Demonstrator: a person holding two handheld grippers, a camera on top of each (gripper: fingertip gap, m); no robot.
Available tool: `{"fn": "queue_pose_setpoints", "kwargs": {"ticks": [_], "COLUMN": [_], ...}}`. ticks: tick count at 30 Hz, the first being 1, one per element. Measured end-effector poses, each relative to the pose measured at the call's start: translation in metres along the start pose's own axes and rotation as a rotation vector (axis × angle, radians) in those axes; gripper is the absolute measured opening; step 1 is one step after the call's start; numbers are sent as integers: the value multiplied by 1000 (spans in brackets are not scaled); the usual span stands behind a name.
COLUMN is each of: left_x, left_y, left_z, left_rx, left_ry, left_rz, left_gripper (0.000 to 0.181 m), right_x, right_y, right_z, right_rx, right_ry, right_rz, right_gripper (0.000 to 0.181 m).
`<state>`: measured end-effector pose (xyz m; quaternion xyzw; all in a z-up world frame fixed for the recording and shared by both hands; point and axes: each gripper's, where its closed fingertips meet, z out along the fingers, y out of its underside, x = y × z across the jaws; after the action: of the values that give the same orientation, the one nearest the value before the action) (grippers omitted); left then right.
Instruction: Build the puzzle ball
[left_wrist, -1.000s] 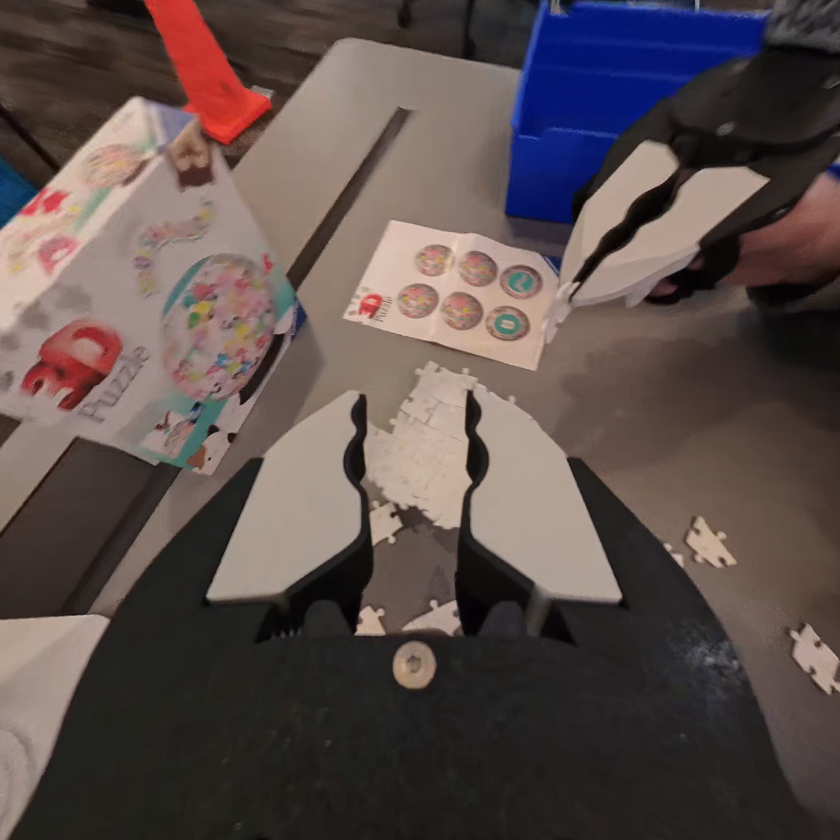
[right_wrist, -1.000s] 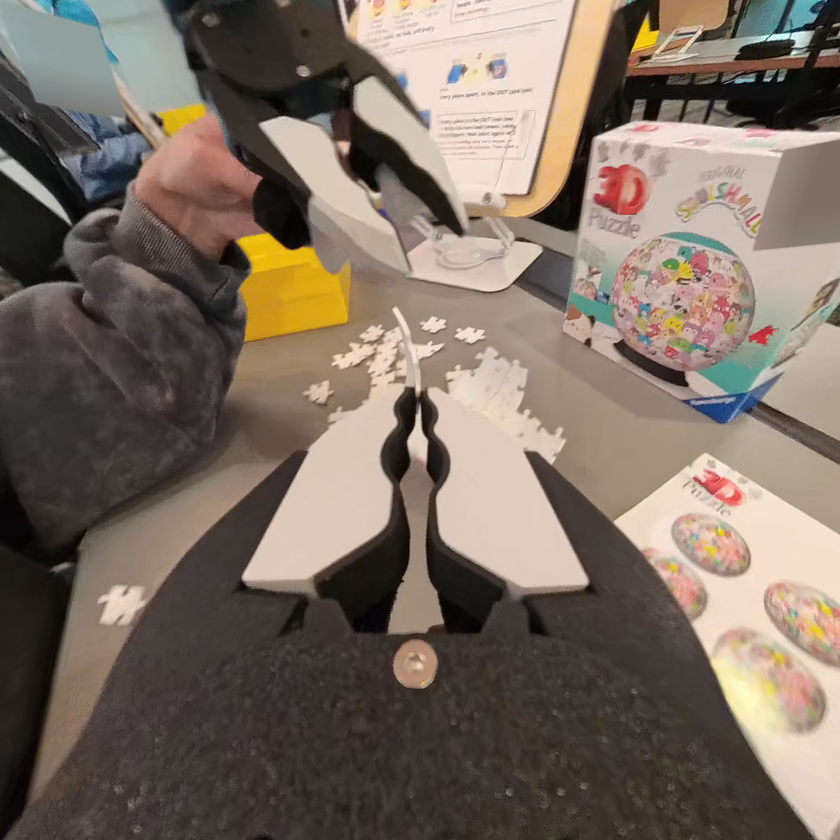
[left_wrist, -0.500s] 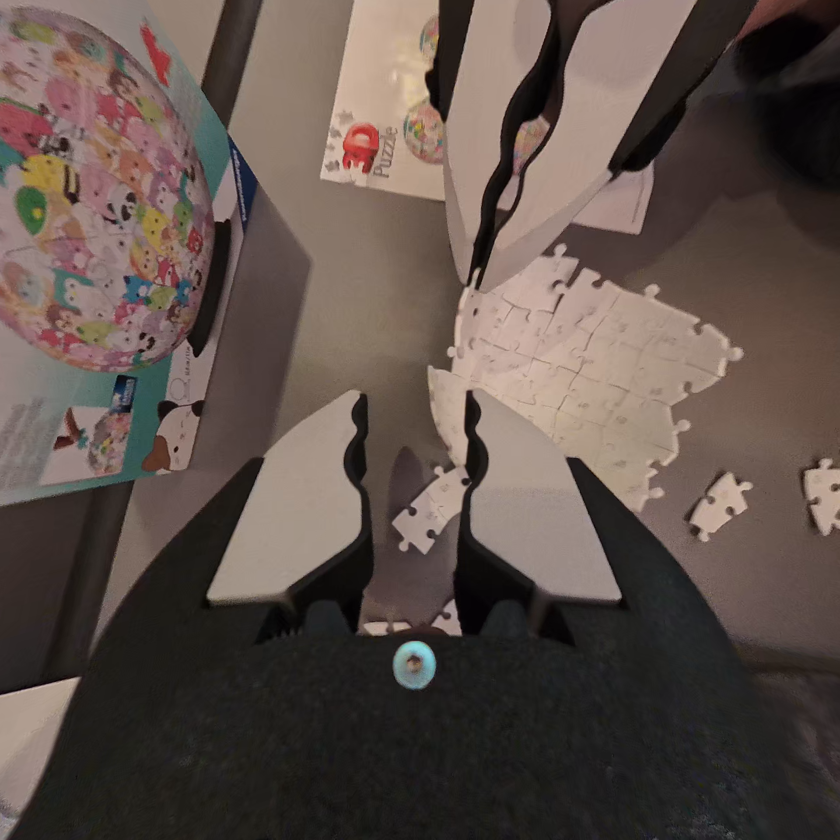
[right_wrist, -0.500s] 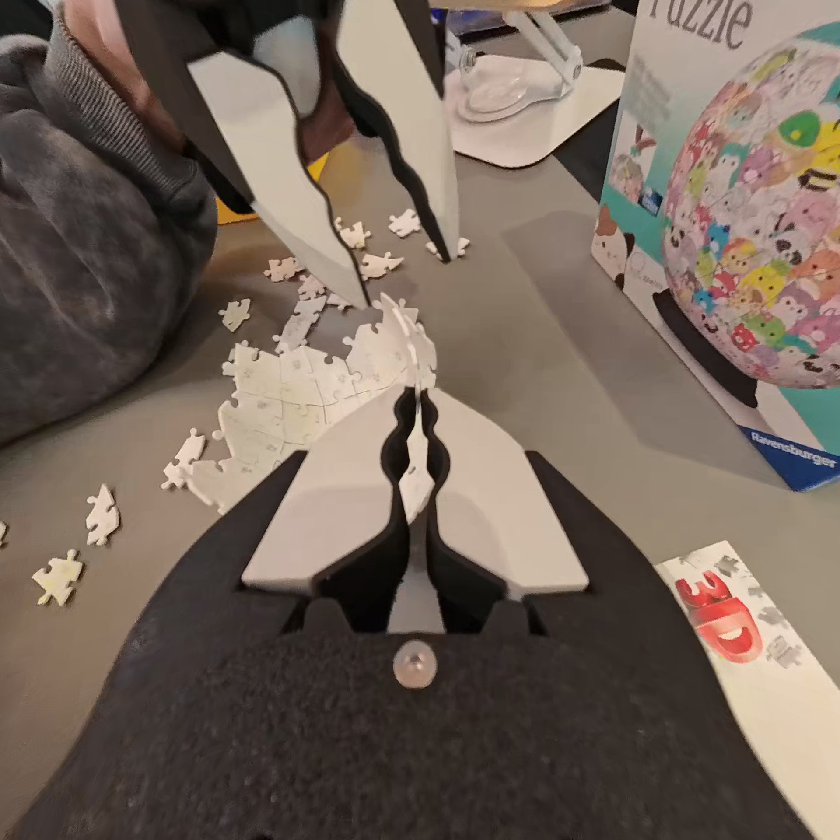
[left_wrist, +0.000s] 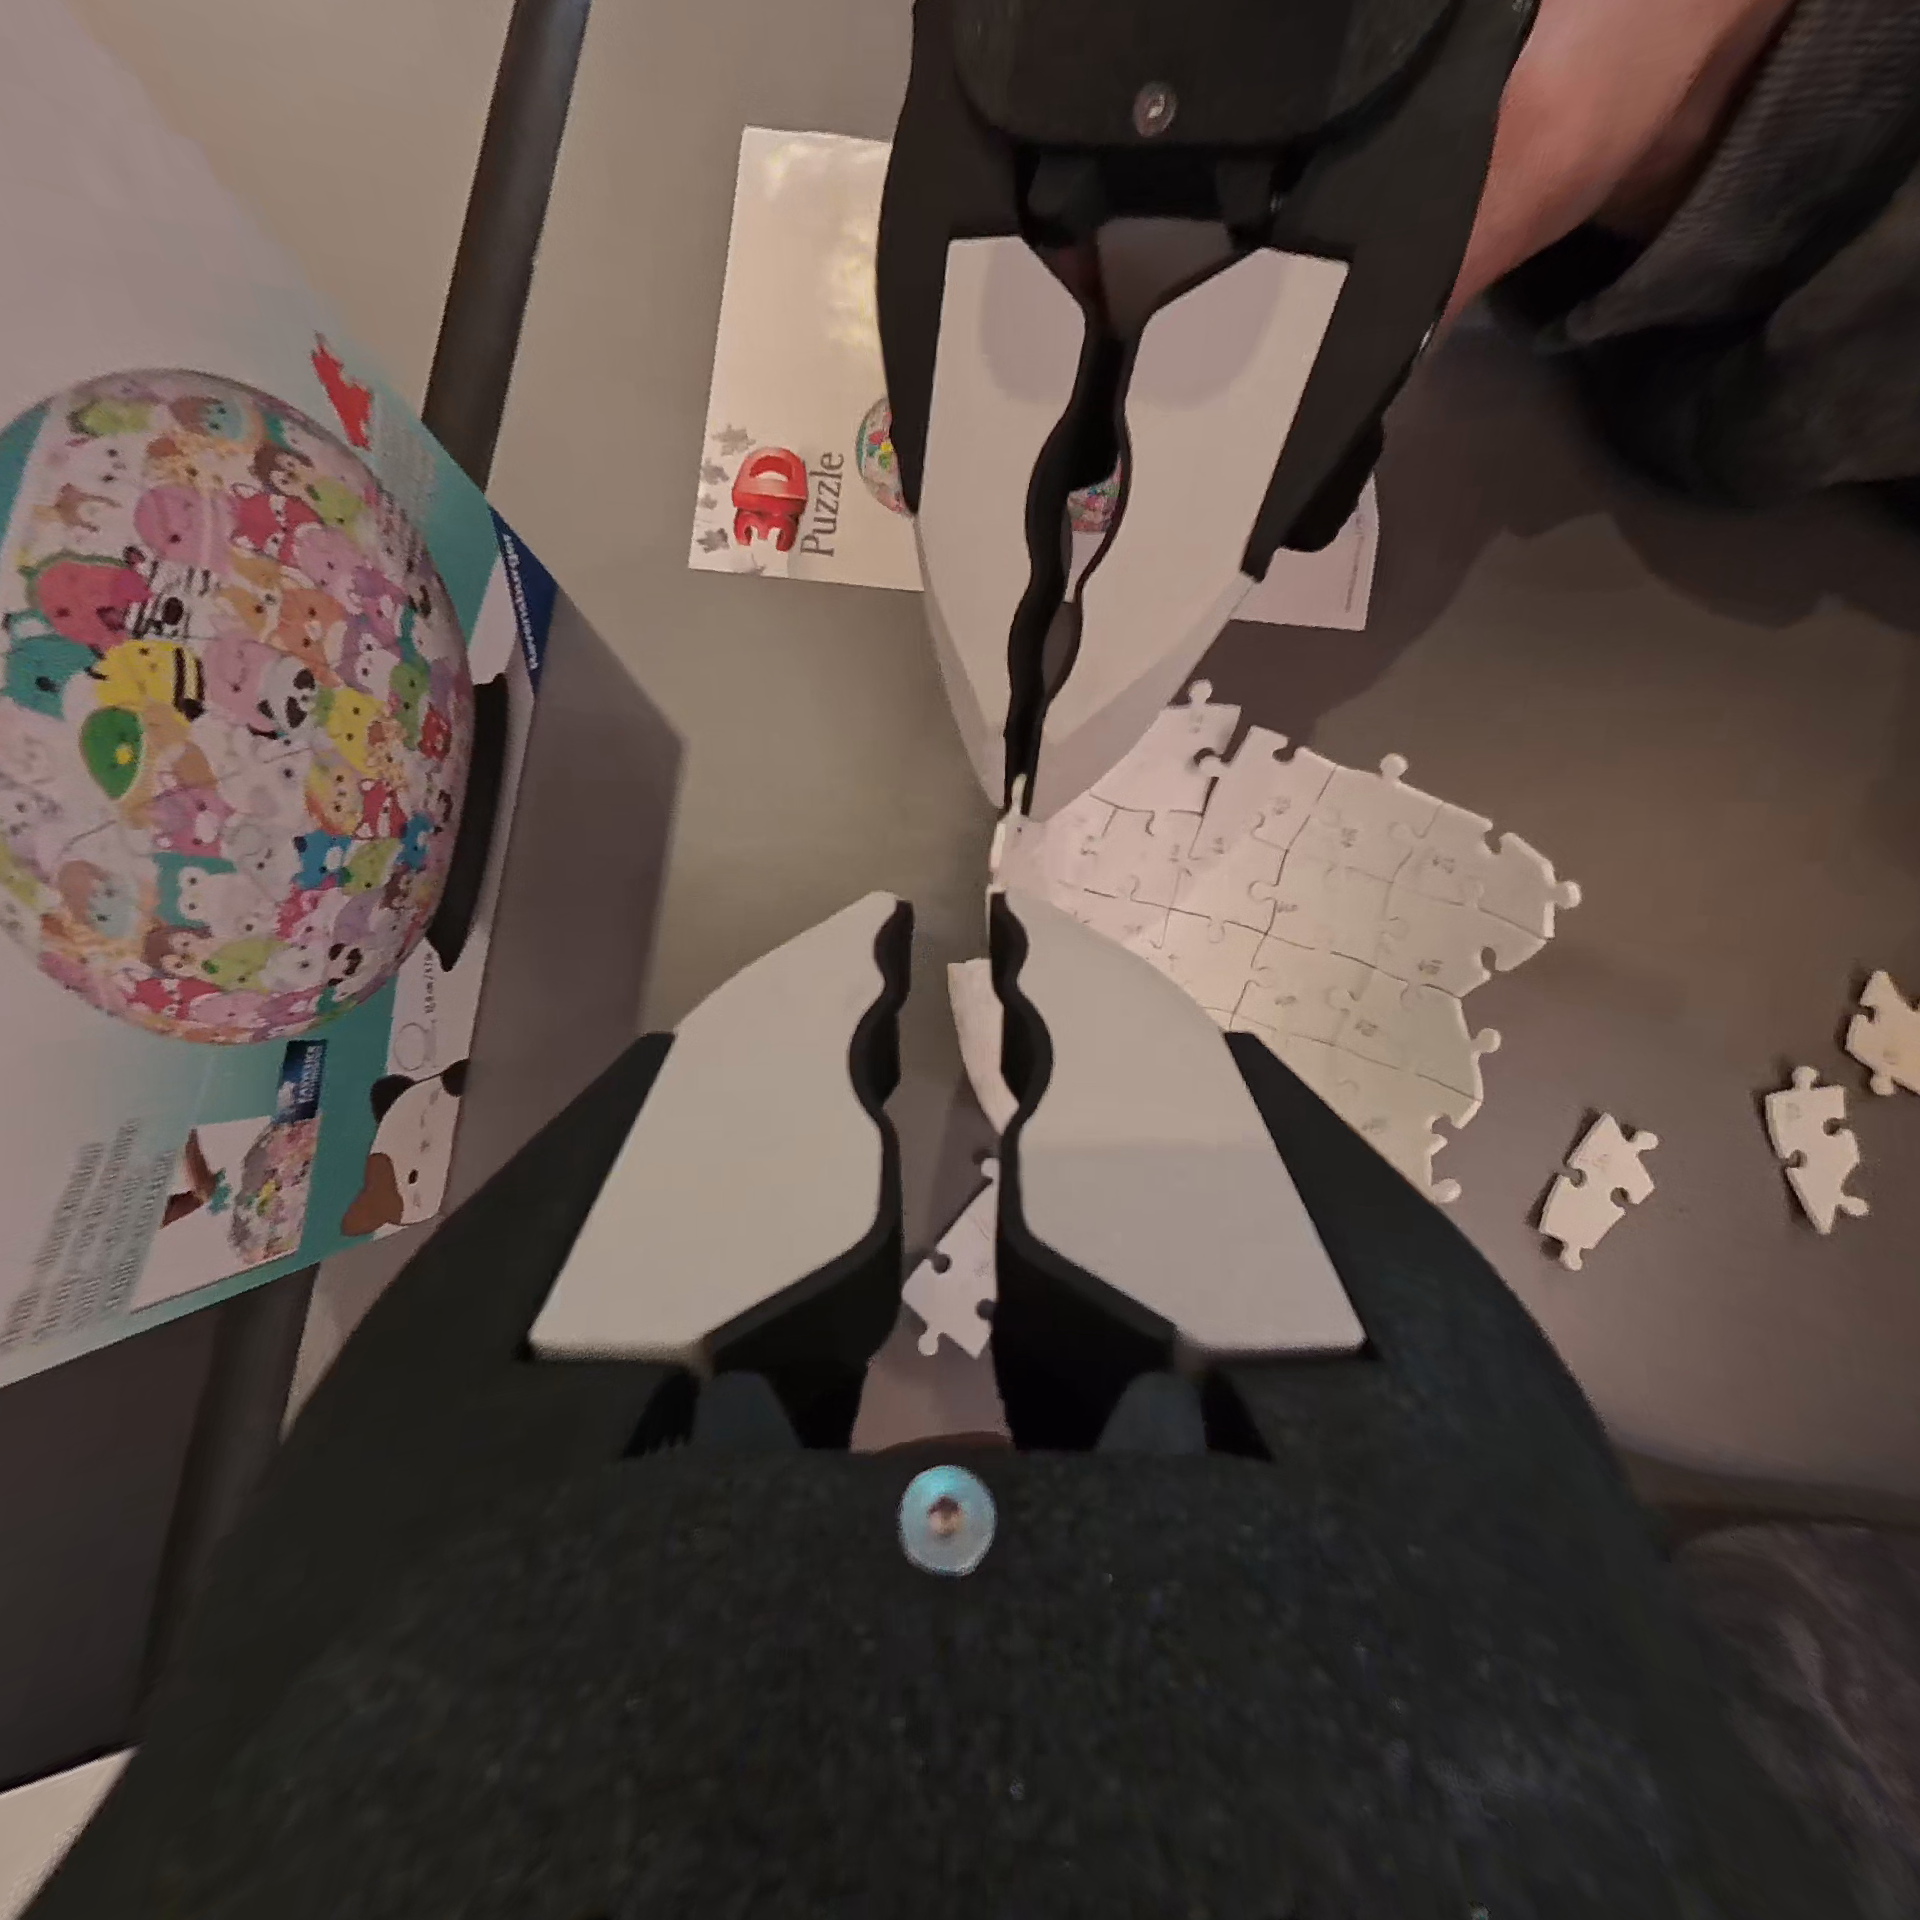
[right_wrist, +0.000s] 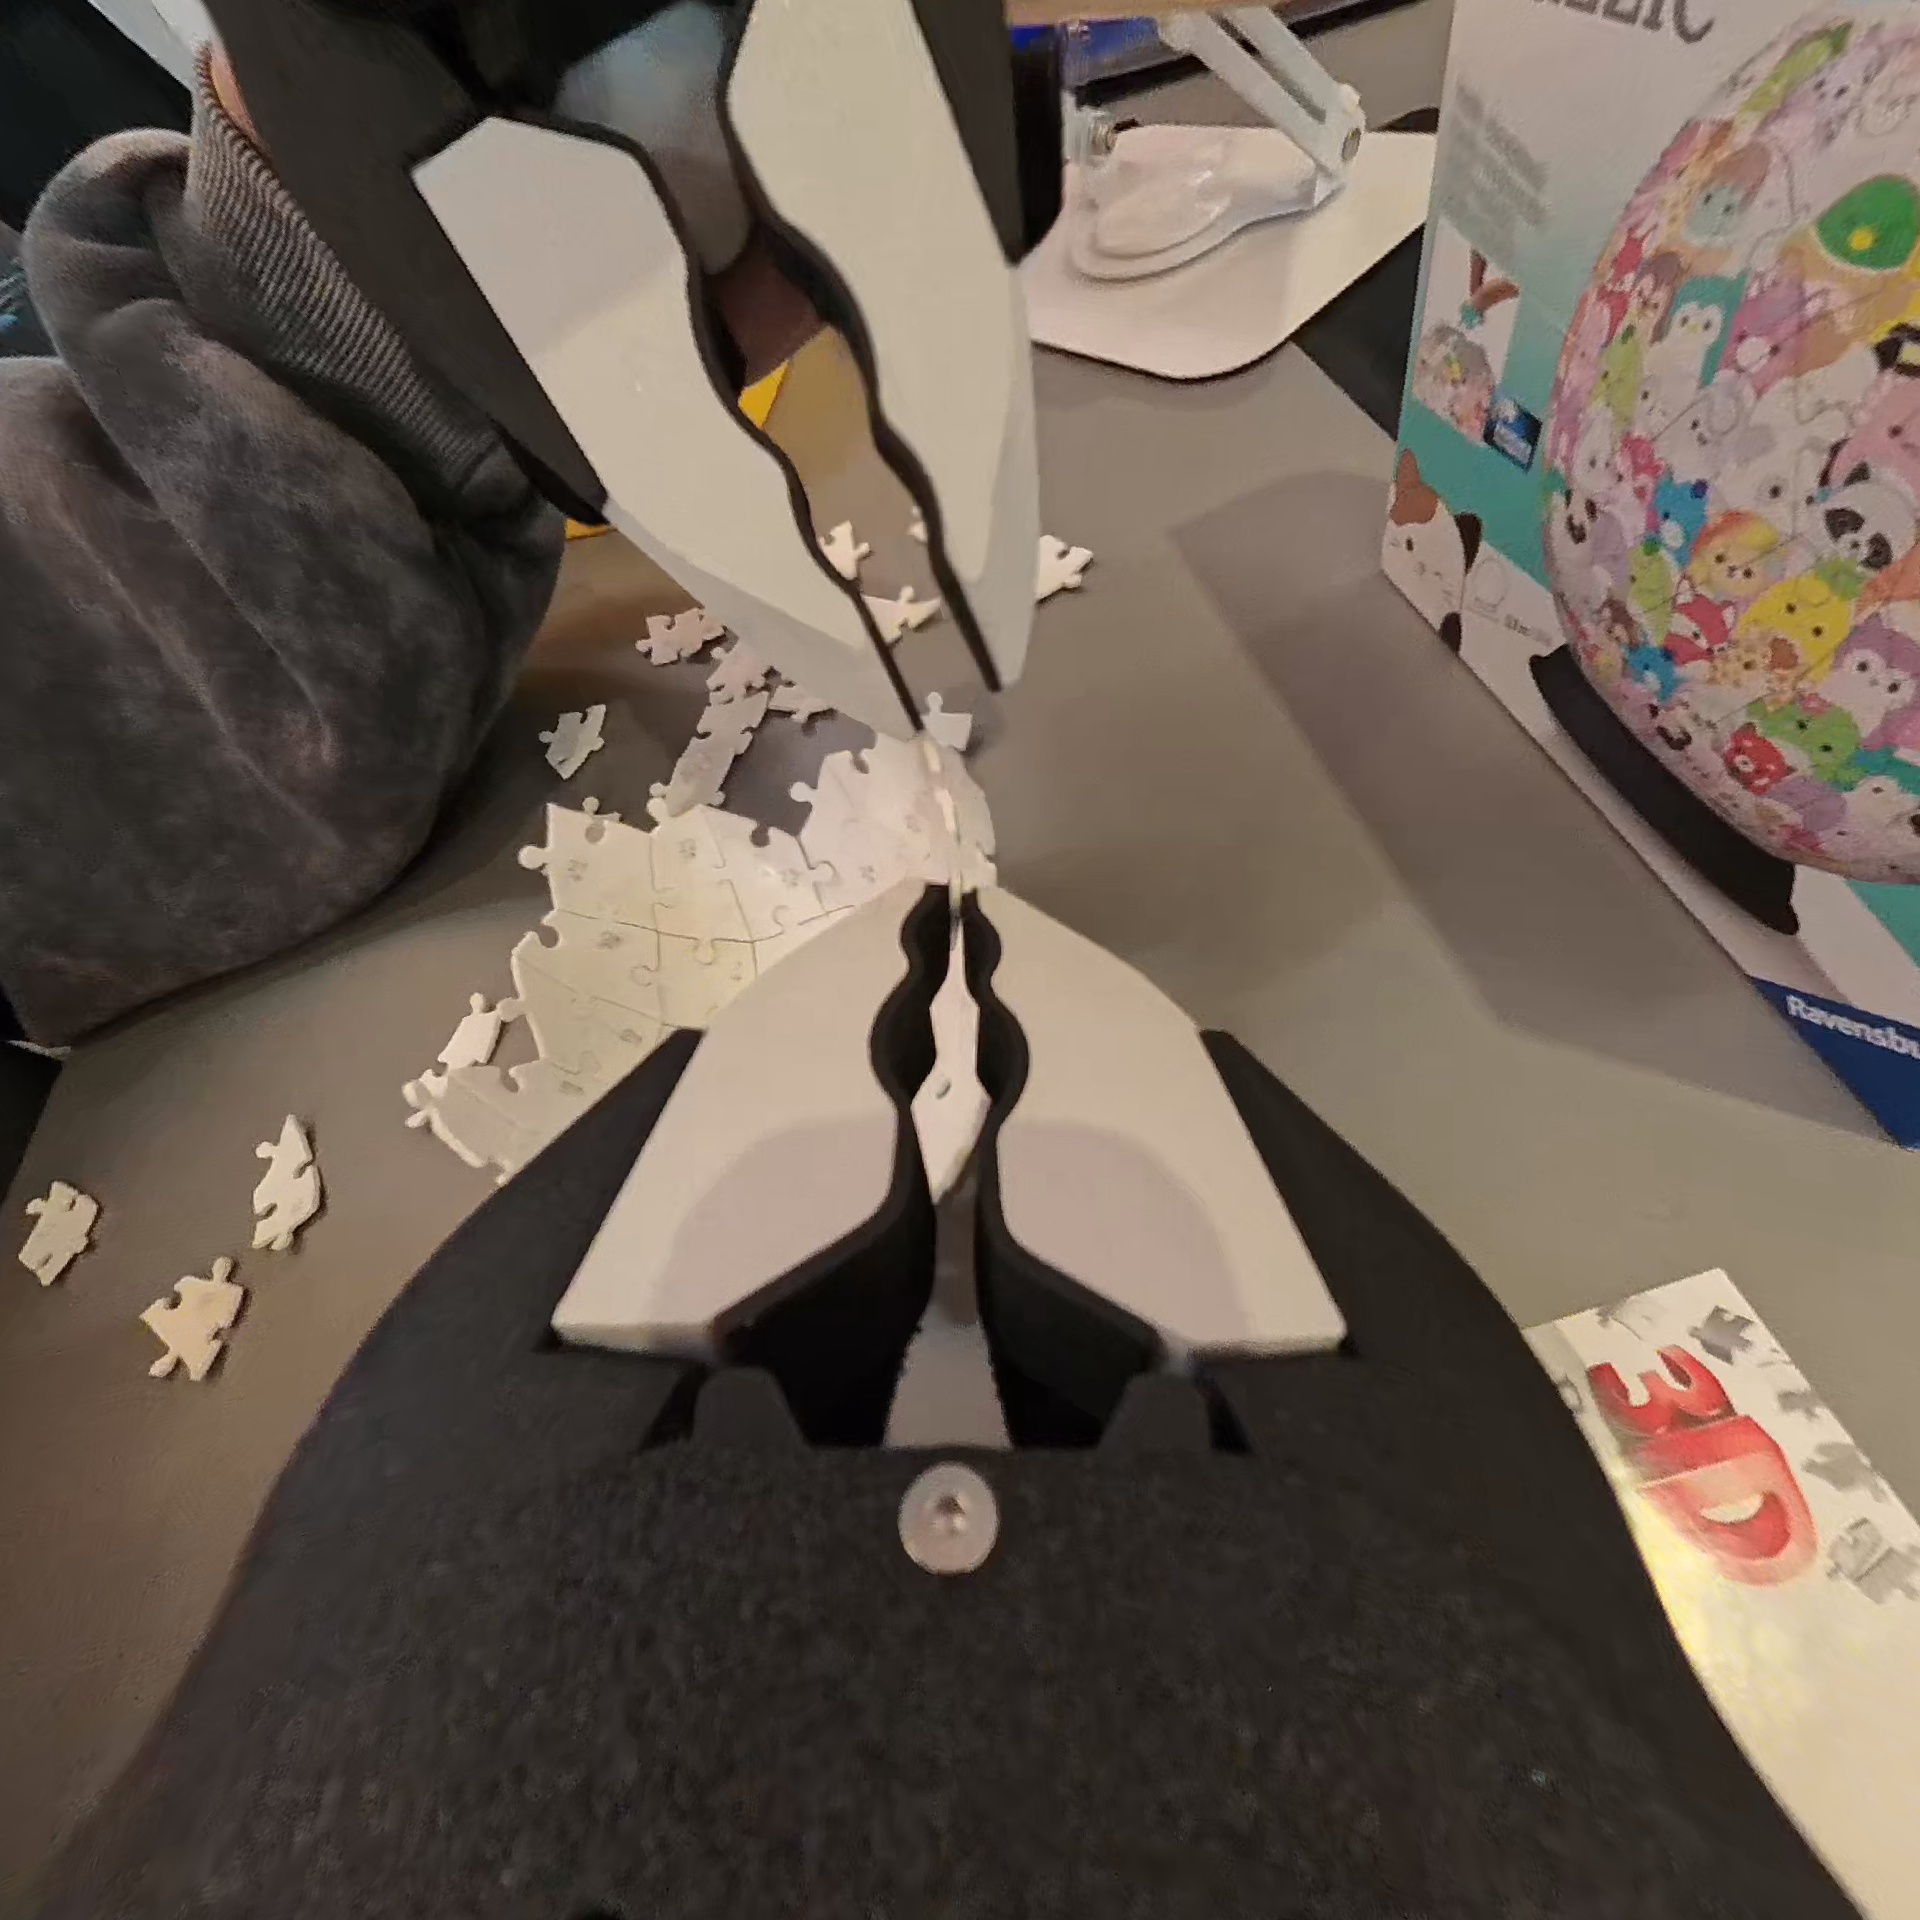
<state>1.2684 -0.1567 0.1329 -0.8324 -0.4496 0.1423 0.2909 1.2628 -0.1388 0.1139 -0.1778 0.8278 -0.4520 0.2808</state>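
Observation:
A white assembled puzzle section (left_wrist: 1330, 935), several joined pieces, blank side up, lies curved on the grey table; it also shows in the right wrist view (right_wrist: 665, 914). My right gripper (right_wrist: 951, 904) is shut on its raised edge and comes in from the top of the left wrist view (left_wrist: 1018, 800). My left gripper (left_wrist: 948, 909) faces it tip to tip. Its jaws stand a narrow gap apart at that same edge, and one finger (left_wrist: 1091, 1039) lies against the section. From the right wrist view, the left gripper (right_wrist: 951, 707) hangs just above the edge.
The puzzle box (left_wrist: 208, 727) stands to the left, also in the right wrist view (right_wrist: 1714, 520). A printed leaflet (left_wrist: 790, 416) lies beyond. Loose white pieces (left_wrist: 1595, 1184) (right_wrist: 281, 1174) are scattered around, one under my left gripper (left_wrist: 951, 1288). A grey sleeve (right_wrist: 208, 623) and a white stand base (right_wrist: 1174, 260) are nearby. The tips of both grippers are at nearly the same place. The white assembled puzzle section (left_wrist: 1330, 935) sits 9 cm or so from the ends of my right fingers.
Both grippers came down over the puzzle section and closer tip to tip. The left jaws have narrowed. The right gripper stays shut, now on the section's edge.

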Motion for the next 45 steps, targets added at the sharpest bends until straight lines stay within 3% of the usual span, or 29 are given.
{"fn": "queue_pose_setpoints", "kwargs": {"ticks": [11, 14, 20, 24, 29, 38, 43, 45], "left_x": [-1, 3, 5, 9, 12, 19, 12, 5], "left_y": [0, -6, -5, -1, 0, -1, -3, -4], "left_z": [-1, -1, 1, 5, 6, 15, 13, 7], "left_rx": [48, 82, 50, 2, -22, -40, -17, 8], "left_ry": [13, 55, 59, 50, 51, 56, 36, 10], "left_rz": [-7, -9, -18, 4, 9, 33, 13, -13], "left_gripper": [18, 3, 2, 2, 2, 2, 3, 19], "right_x": [1, -1, -1, -3, -6, -6, -4, -3], "right_y": [-15, -13, -10, 1, 0, -3, -3, -6], "right_z": [-11, -6, 0, 7, 4, 1, 3, 3], "right_rx": [132, 108, 88, -10, -37, -109, -96, -75], "right_ry": [-51, -43, -32, 3, 19, 120, 111, 109], "right_rz": [68, 50, 49, -27, -76, -223, -210, -210], "right_gripper": [2, 2, 2, 3, 12, 9, 2, 2]}}
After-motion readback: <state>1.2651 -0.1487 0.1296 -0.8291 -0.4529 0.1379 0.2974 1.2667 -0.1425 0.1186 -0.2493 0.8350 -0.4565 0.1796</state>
